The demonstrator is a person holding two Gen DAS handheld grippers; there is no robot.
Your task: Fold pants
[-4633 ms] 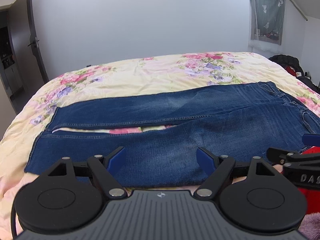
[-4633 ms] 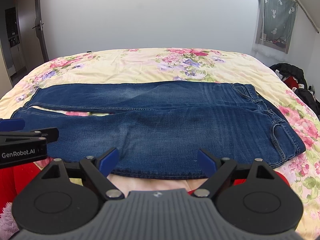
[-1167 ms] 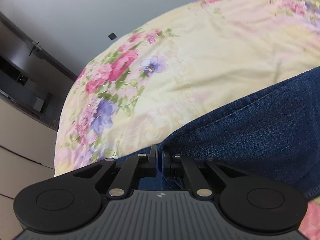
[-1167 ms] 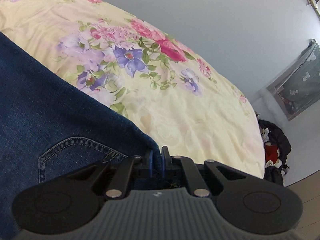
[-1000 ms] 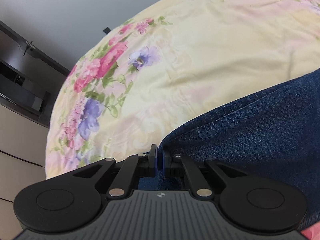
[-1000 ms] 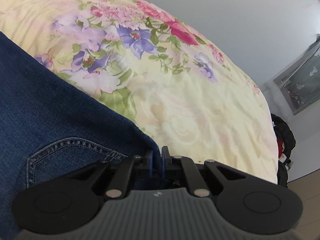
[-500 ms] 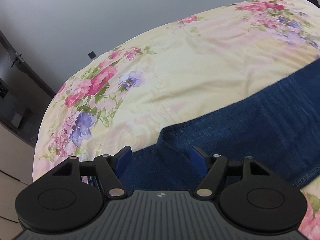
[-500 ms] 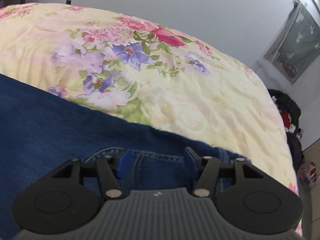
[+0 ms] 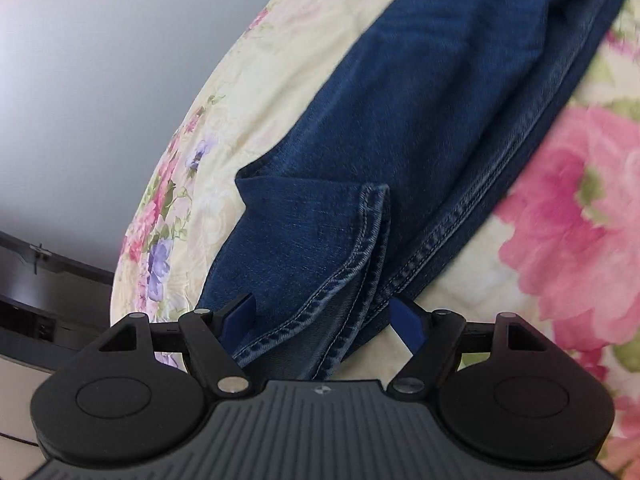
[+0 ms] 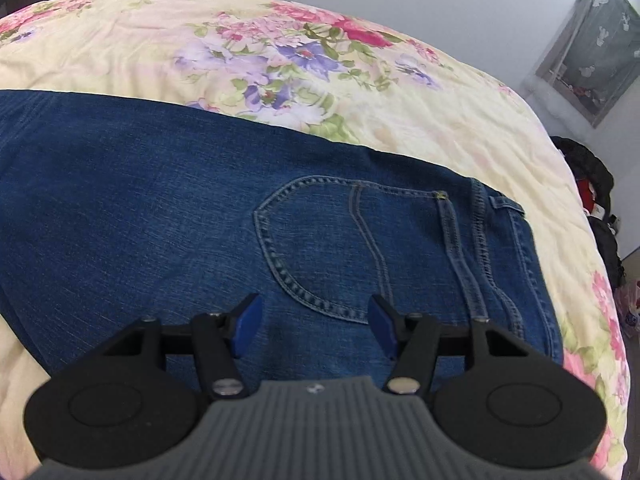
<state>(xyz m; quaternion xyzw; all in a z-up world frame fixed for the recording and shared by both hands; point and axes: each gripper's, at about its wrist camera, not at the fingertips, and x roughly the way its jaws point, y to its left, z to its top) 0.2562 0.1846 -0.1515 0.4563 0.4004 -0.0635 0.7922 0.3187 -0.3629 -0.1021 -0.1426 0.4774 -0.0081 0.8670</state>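
Blue jeans lie on the floral bed, folded lengthwise with one leg over the other. In the right wrist view the back pocket and waistband face up. My right gripper is open and empty just above the pocket's near edge. In the left wrist view the stacked leg hems of the jeans lie between the blue pads of my left gripper, which is open. The top hem's corner is a little rumpled.
The cream bedspread with pink and purple flowers spreads all around the jeans. Dark clothes are piled by the bed's right side. A curtained window is on the far wall. Dark furniture stands left of the bed.
Both grippers were shut on the jeans a second ago and have opened and let go. The jeans now lie folded in half lengthwise. Both grippers have pulled back toward the near edge.
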